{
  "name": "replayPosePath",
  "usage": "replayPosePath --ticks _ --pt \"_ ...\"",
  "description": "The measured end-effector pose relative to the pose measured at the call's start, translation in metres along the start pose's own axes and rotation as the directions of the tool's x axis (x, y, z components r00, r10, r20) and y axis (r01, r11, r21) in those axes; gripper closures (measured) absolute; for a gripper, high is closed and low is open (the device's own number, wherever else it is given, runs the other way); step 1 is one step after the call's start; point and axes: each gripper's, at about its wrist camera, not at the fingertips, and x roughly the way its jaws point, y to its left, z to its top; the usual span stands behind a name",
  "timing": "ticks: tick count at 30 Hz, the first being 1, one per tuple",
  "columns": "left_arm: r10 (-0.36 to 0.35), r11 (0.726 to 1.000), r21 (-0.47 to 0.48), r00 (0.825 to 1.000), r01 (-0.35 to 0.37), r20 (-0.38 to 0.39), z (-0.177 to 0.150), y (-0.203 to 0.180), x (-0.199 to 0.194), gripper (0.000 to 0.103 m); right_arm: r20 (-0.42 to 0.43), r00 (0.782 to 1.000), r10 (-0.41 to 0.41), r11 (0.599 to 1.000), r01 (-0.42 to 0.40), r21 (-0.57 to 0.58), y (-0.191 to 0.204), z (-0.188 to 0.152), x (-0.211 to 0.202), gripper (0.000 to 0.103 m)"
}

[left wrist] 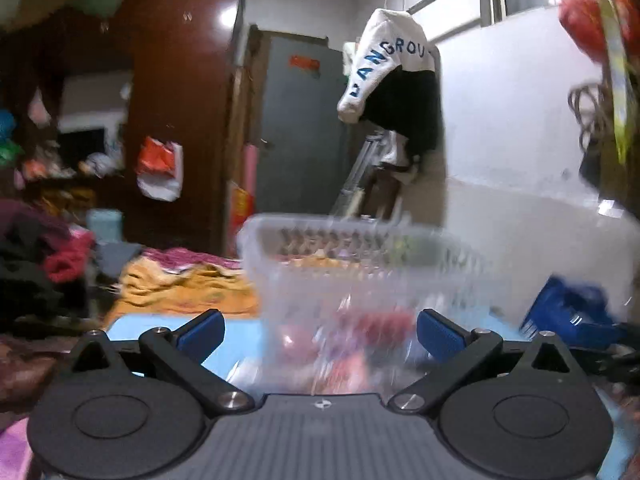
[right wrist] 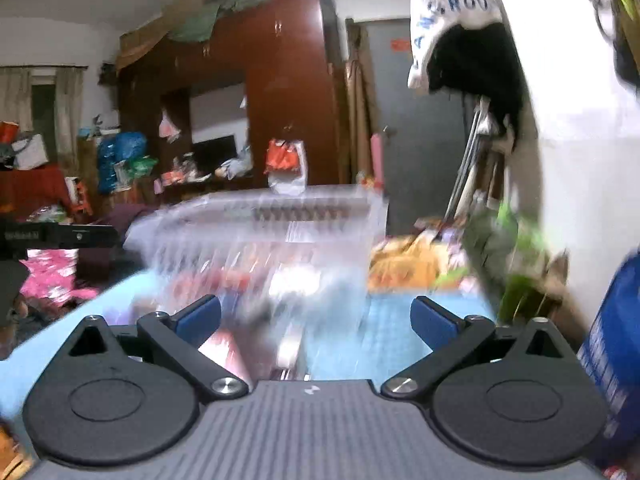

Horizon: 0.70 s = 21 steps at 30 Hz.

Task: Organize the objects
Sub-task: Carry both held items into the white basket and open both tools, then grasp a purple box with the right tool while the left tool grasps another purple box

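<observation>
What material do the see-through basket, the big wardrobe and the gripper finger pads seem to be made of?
Basket: probably thin clear plastic; its contents show through, and the rim has moulded slots, though motion blur hides detail.
Wardrobe: glossy reddish-brown wood or wood veneer; a lamp reflects brightly on its door.
Finger pads: matte blue, finely ribbed, likely rubber or soft plastic.

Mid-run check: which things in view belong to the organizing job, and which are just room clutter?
Job:
- clear plastic basket, blurred contents
- blue basket
- left claw, open
- right claw, open

Lying about:
- white and black garment, hanging
- brown wardrobe
- orange blanket
- grey door
</observation>
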Motion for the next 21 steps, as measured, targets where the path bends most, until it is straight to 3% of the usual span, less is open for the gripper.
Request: replayPosePath --ticks 5,8,11,14,17,18,20,21 --pt "0.071 0.997 -0.005 0.997 -0.072 -0.043 -0.043 -0.012 -0.016 0.017 -0.028 0.999 0.034 0.999 -0.034 -0.008 0.004 -0.036 -0.007 0.0" --pt "0.081 0.996 0.039 0.994 -0.078 -0.071 -0.048 -0.024 -0.014 0.017 -0.051 0.997 0.049 0.998 -0.051 -0.037 0.009 -0.035 -0.002 0.006" --pt "0.055 0.998 0.036 0.992 -0.051 -0.118 -0.049 -0.03 -0.005 0.019 -0.075 0.996 0.05 0.997 -0.054 -0.053 0.014 -0.031 0.004 0.02" --pt "0.021 0.999 -0.032 0.988 -0.026 -0.155 -0.049 -0.027 0.003 0.028 -0.103 0.994 0.047 0.996 -0.054 -0.065 0.018 -0.036 0.01 0.023" --pt "-0.021 0.991 -0.132 0.986 -0.001 -0.167 -0.057 -0.019 0.004 0.031 -0.108 0.993 0.046 0.996 -0.053 -0.065 0.018 -0.042 0.009 0.028" --pt "-0.023 0.988 -0.154 0.987 -0.001 -0.158 -0.06 -0.016 0.003 0.033 -0.11 0.993 0.051 0.997 -0.058 -0.059 0.017 -0.042 0.01 0.033" --pt "-0.015 0.983 -0.183 0.989 -0.013 -0.147 -0.061 -0.013 0.002 0.048 -0.121 0.991 0.062 0.997 -0.068 -0.047 0.015 -0.042 0.012 0.045" --pt "-0.025 0.98 -0.199 0.989 -0.004 -0.145 -0.062 -0.011 0.002 0.048 -0.126 0.99 0.066 0.996 -0.073 -0.046 0.015 -0.043 0.013 0.05"
